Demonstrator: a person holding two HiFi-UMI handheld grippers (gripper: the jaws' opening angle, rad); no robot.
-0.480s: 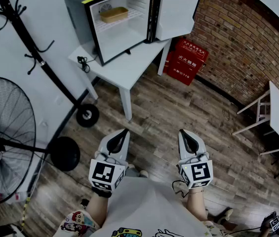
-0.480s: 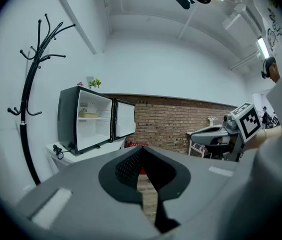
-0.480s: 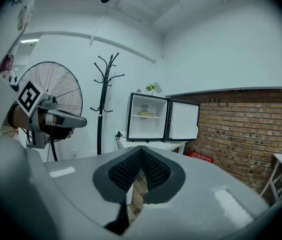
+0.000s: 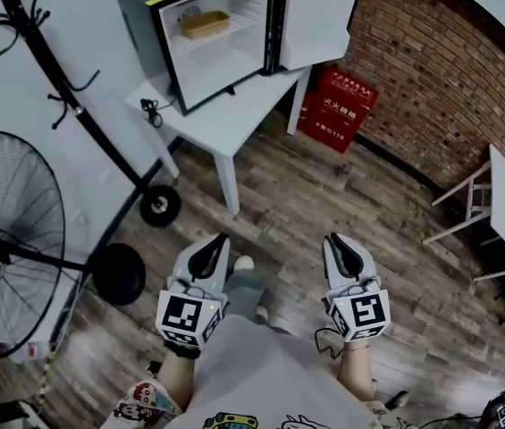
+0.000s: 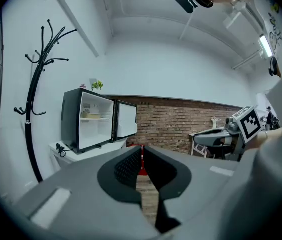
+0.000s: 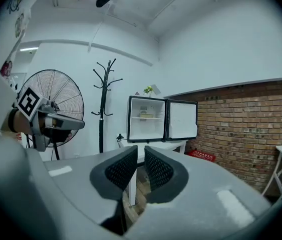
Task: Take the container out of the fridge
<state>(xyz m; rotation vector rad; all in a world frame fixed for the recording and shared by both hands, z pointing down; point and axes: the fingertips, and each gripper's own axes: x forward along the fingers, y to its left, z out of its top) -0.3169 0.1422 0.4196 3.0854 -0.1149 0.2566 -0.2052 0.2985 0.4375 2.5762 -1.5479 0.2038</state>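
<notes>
Fridge [image 4: 225, 65]: small, black-cased, white inside, set on a white table [image 4: 225, 128], door [image 4: 316, 23] swung fully open on its right side.

Container [image 4: 205, 24]: tan, shallow, on the fridge's upper wire shelf, towards the shelf's left end. Nothing touches it.

Left gripper [image 4: 218, 241]: well short of the fridge, over the wooden floor [image 4: 306, 195], pointing towards it. Jaws drawn nearly together, only a thin slit between the pads; nothing in the slit.

Right gripper [image 4: 334, 241]: level with the left one and equally far from the fridge. Jaws close to each other with a narrow gap; nothing between them.

Cable [image 4: 149, 113]: black, coiled on the table edge just left of the fridge.

Coat stand [image 4: 55, 70]: black, on a wheeled base, left of the fridge.

Fan [image 4: 2, 248]: large pedestal type, well to the left of the fridge, nearer the person.

Red box [image 4: 337, 105]: on the floor below the open fridge door, against the brick wall [image 4: 440, 79].

Small plant [image 5: 97, 85]: on top of the fridge.
</notes>
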